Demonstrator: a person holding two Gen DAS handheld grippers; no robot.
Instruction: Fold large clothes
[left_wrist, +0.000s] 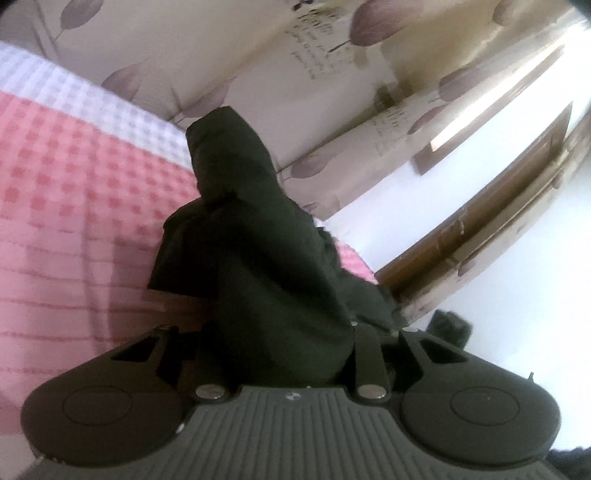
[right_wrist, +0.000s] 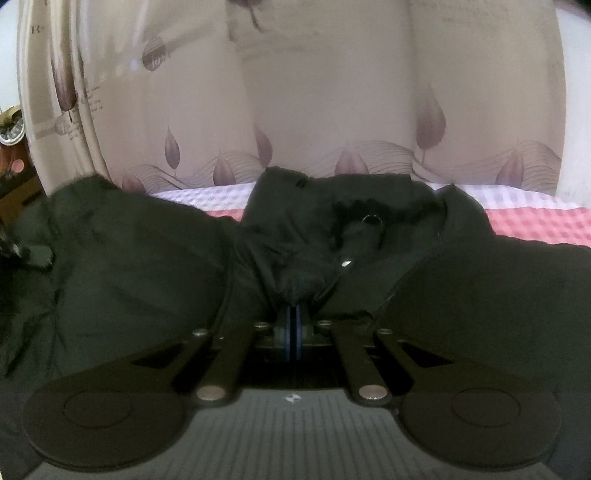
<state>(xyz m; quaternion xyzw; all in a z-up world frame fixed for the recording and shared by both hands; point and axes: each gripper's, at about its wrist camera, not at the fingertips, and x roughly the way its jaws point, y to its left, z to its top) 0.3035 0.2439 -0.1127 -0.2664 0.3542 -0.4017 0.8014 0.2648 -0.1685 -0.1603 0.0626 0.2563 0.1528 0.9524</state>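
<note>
Gripping now: my left claw (left_wrist: 280, 325) bunches dark jacket (left_wrist: 258, 258) cloth.
Right claw (right_wrist: 293, 314): I pinch the jacket's near fold, pads together.
Bed (left_wrist: 74, 184): pink-checked, beneath.

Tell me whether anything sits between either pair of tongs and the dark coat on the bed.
Nothing visible does. The right tongs are already shut on a pinch of the dark coat near its collar. A fold of it fills the left tongs, lifted above the pink checked bedspread.

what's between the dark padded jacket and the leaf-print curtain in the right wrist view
A strip of checked bedspread, white at the back and pink nearer, lies between the dark padded jacket and the leaf-print curtain, seen in the right wrist view.
</note>
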